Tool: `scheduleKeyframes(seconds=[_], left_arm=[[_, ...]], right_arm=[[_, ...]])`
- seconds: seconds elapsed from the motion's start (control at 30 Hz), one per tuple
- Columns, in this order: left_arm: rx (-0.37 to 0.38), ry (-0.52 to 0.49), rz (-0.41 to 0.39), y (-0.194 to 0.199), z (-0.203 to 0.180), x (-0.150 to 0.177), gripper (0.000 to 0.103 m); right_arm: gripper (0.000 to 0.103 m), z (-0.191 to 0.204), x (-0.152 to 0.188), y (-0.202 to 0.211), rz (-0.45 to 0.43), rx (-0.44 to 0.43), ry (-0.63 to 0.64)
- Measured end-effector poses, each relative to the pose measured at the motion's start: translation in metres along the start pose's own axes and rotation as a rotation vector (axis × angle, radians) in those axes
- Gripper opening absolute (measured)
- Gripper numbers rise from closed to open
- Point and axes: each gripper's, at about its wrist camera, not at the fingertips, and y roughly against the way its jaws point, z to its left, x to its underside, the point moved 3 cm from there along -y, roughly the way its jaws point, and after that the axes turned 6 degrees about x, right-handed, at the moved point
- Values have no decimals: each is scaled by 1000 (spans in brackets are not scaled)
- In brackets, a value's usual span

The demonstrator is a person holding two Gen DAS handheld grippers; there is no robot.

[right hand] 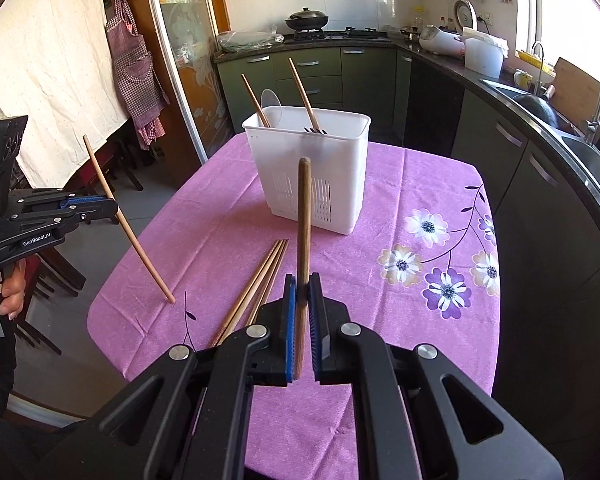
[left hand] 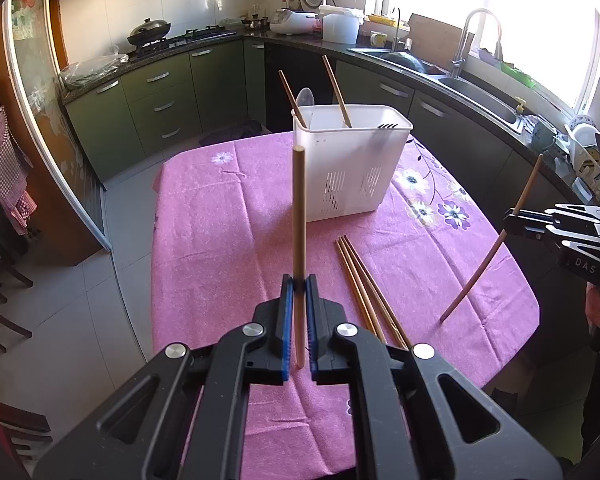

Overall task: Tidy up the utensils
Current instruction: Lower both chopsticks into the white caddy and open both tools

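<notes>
My left gripper (left hand: 299, 282) is shut on a light wooden chopstick (left hand: 299, 216), held upright above the pink tablecloth. My right gripper (right hand: 303, 286) is shut on a darker wooden chopstick (right hand: 304, 216), also upright. Each gripper shows in the other view: the right gripper (left hand: 512, 222) with its slanted chopstick (left hand: 484, 260), the left gripper (right hand: 114, 210) with its slanted chopstick (right hand: 128, 224). A white utensil holder (left hand: 352, 164) (right hand: 308, 172) stands at the table's far end, holding two chopsticks, a spoon and a fork. Three chopsticks (left hand: 366, 288) (right hand: 256, 284) lie on the cloth.
The table (left hand: 220, 240) (right hand: 420, 184) has a pink floral cloth. Dark green kitchen cabinets (left hand: 160, 100) and a counter with sink (left hand: 480, 96) run behind and to the right. A glass door (right hand: 188, 60) and hanging apron (right hand: 134, 60) are left. Chairs (left hand: 0, 312) stand left.
</notes>
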Motion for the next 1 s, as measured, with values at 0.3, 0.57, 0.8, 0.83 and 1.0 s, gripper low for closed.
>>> scheduleKeyframes(seconds=[0.3,0.57,0.8,0.83,1.0], left_arm=[[4,-3,-5,1,1,-6,6],[18,-25,-21,8,-6,-29,6],[42,-51,-56,23,-17,-67,6],[45,-55,-66,26,-19,-75,6],[41,-89,-144,50,-31,-120,6]], right_arm=[[7,2,-8,-3,-2,-11,4],[7,-3,-44,22,-68,-18,-6],[7,-12,-103,64,-179,-30,-21],[7,-14,-113,70,-197,-29,-26],[7,-28,-162,91,-267,-45,-60]])
